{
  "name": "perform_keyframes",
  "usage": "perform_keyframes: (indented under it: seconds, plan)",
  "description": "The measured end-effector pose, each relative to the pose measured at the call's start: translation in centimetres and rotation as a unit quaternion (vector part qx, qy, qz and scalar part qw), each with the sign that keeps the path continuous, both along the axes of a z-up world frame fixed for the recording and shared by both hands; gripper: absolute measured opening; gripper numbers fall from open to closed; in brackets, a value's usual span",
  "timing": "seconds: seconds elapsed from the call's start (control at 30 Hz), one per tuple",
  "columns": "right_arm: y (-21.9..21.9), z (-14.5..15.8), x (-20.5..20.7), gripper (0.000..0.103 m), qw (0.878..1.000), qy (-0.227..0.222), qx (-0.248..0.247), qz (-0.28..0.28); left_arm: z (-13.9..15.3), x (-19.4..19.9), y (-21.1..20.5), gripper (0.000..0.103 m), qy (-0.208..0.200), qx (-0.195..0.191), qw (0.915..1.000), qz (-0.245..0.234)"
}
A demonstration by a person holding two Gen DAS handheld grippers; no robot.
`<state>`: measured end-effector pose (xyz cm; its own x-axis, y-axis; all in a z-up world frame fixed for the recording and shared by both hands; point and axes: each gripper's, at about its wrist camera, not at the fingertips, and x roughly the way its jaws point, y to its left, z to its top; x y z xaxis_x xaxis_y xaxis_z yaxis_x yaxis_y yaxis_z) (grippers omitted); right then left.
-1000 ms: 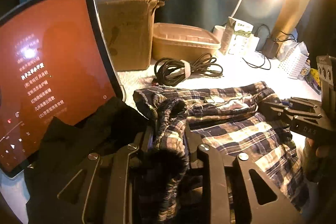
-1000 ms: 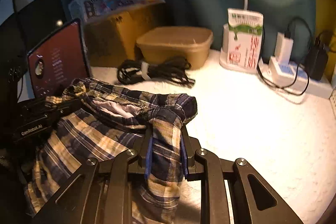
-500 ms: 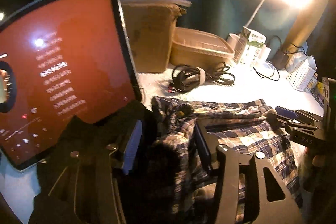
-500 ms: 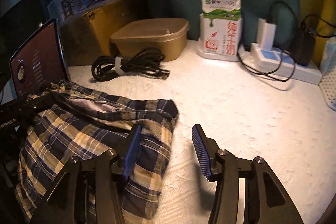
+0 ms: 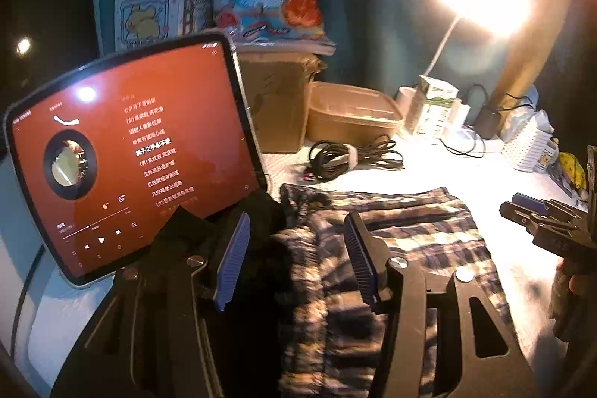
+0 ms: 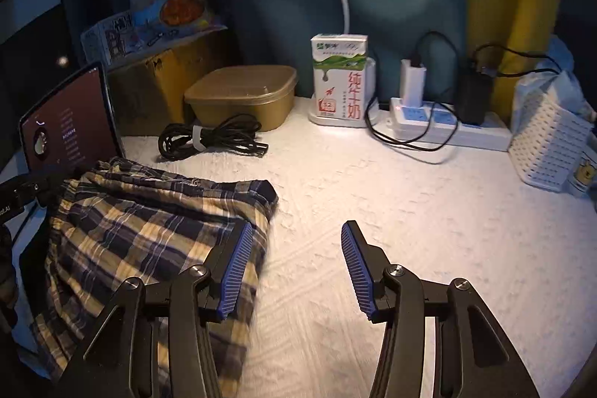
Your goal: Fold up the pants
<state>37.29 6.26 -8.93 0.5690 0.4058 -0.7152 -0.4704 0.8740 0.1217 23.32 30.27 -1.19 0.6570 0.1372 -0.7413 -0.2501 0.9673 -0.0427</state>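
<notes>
We hold our left gripper (image 5: 296, 258) with its jaws spread wide and gripping nothing; the plaid pants (image 5: 391, 248) lie folded on the white tabletop (image 6: 410, 211), their bunched edge beneath and between these jaws. Our right gripper (image 6: 294, 269) is likewise wide apart and empty, its left finger (image 6: 235, 275) over the pants' near edge, its right finger over bare tabletop. A coiled cable (image 6: 209, 137) lies beyond the pants.

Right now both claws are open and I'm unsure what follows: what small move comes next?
Probably slide the right claw left onto the plaid pants' near edge: the pants lie flat and released, the left claw open over their other end.
</notes>
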Motion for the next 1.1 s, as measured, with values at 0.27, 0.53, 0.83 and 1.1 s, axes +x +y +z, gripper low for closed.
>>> perform_keyframes:
  seconds: [0.27,0.53,0.83,1.1]
  plan:
    - [-2.0,1.6,-2.9,0.052,1.0,-0.016,0.001,-0.011,0.9,-1.5,-3.3,0.052,-0.017,-0.007,0.9996,-0.023]
    - [-4.8,2.8,-5.7,0.052,0.999,-0.03,-0.001,-0.027,1.1,-2.9,-7.2,0.053,-0.021,-0.021,0.998,-0.056]
    - [-8.9,3.2,-9.2,0.057,0.998,-0.039,-0.005,-0.045,0.7,-4.5,-12.2,0.07,-0.021,-0.03,0.9951,-0.092]
    - [-13.2,3.9,-13.1,0.063,0.996,-0.055,-0.013,-0.074,1.6,-6.9,-16.6,0.071,-0.044,-0.028,0.9892,-0.137]
